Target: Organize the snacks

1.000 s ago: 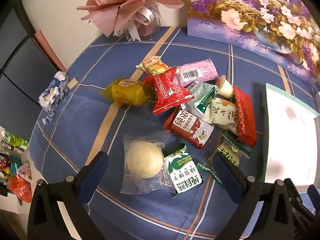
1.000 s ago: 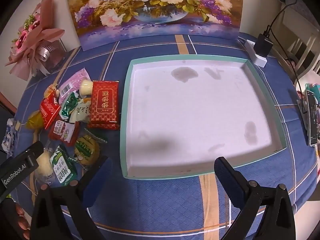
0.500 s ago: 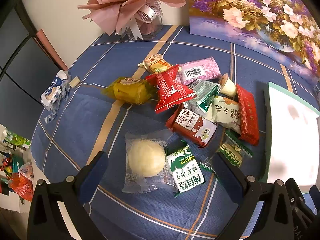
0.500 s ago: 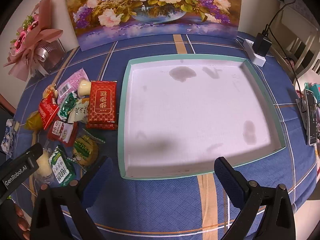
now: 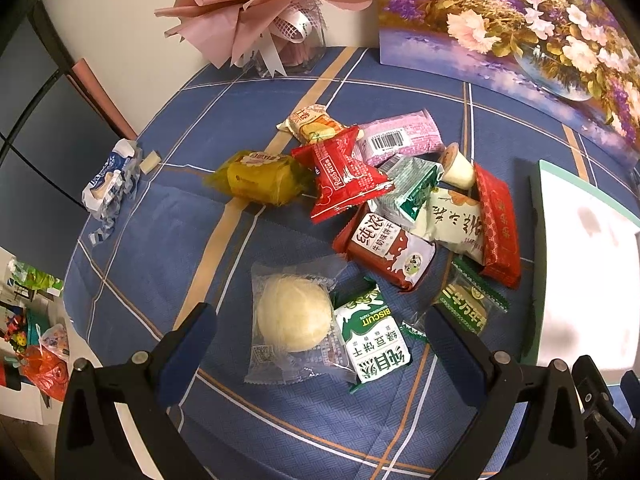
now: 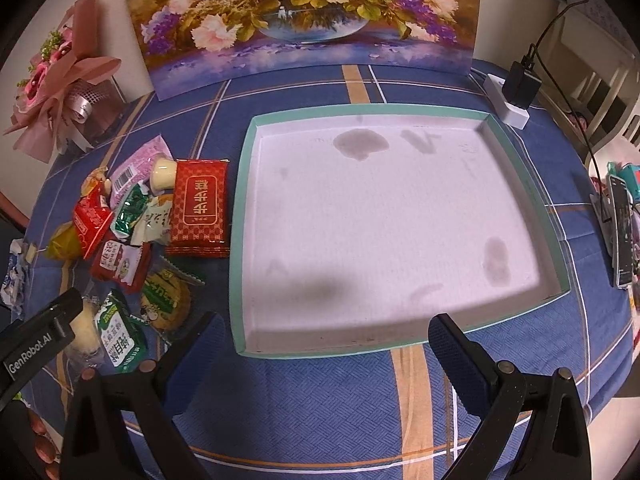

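A pile of wrapped snacks lies on the blue checked tablecloth: a round pale bun in clear wrap (image 5: 294, 318), a green-white biscuit pack (image 5: 372, 338), a yellow pack (image 5: 260, 178), a red pack (image 5: 344, 174), a pink pack (image 5: 400, 138) and a long red pack (image 6: 198, 208). My left gripper (image 5: 320, 338) is open, above the bun and biscuit pack, holding nothing. It also shows in the right wrist view (image 6: 36, 344). My right gripper (image 6: 324, 344) is open and empty at the near rim of a shallow white tray with a teal rim (image 6: 240, 248), which holds nothing.
A pink wrapped bouquet (image 5: 256, 4) and a flower painting (image 6: 304, 12) stand at the table's back. A crumpled blue-white wrapper (image 5: 110, 184) lies at the left edge. A white power strip with charger (image 6: 512, 96) and a phone (image 6: 622, 232) are at the right.
The left gripper has eased slightly closer over the bun and biscuit pack. The right gripper has shifted a little, so the tray sits slightly further left. Nothing was grasped.
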### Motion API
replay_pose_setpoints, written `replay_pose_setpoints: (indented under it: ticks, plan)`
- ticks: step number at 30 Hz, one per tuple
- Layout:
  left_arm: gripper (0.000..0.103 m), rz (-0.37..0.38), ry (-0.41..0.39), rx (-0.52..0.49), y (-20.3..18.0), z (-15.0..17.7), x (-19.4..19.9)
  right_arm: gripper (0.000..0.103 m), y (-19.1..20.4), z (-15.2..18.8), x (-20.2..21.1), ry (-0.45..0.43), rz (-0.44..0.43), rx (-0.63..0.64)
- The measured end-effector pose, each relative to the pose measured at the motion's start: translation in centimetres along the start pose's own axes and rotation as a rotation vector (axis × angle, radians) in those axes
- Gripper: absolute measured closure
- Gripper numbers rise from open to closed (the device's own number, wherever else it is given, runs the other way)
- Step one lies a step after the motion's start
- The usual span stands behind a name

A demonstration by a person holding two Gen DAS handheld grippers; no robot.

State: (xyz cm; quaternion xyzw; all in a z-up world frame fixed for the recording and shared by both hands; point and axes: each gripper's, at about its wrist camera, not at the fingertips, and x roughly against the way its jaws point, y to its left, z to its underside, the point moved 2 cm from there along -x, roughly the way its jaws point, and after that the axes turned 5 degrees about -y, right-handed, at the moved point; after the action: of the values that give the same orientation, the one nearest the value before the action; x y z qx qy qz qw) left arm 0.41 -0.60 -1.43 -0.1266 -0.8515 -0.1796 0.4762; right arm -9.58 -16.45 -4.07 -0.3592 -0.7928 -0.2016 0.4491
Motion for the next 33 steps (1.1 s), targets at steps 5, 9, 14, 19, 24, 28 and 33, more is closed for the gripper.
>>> replay_pose_setpoints:
  ticks: [5,9,14,19,24,28,33]
  plan:
    - [0.0,0.0,0.0,0.0,-0.01,0.01,-0.01,0.0,-0.01,0.03,-0.09,0.004,0.003,-0.004]
    - [0.0,0.0,0.0,0.0,-0.01,0.03,-0.01,0.0,0.0,0.02,-0.13,0.006,0.003,-0.004]
    - [0.0,-0.001,0.003,0.002,0.01,0.13,-0.1,0.0,-0.01,0.01,-0.14,0.006,0.003,-0.005]
    - [0.0,0.0,0.005,0.004,0.02,0.24,-0.17,0.0,-0.01,0.0,-0.14,0.006,0.003,-0.004]
    - [0.0,0.001,0.003,0.003,0.01,0.22,-0.19,0.0,-0.01,-0.03,-0.16,0.007,0.003,-0.005]
    - [0.0,0.001,0.005,0.005,0.0,0.23,-0.23,0.0,-0.02,0.12,-0.26,0.008,0.004,-0.005]
    - [0.0,0.0,0.01,0.011,-0.06,0.13,-0.33,0.0,0.0,0.19,-0.36,0.01,0.004,-0.004]
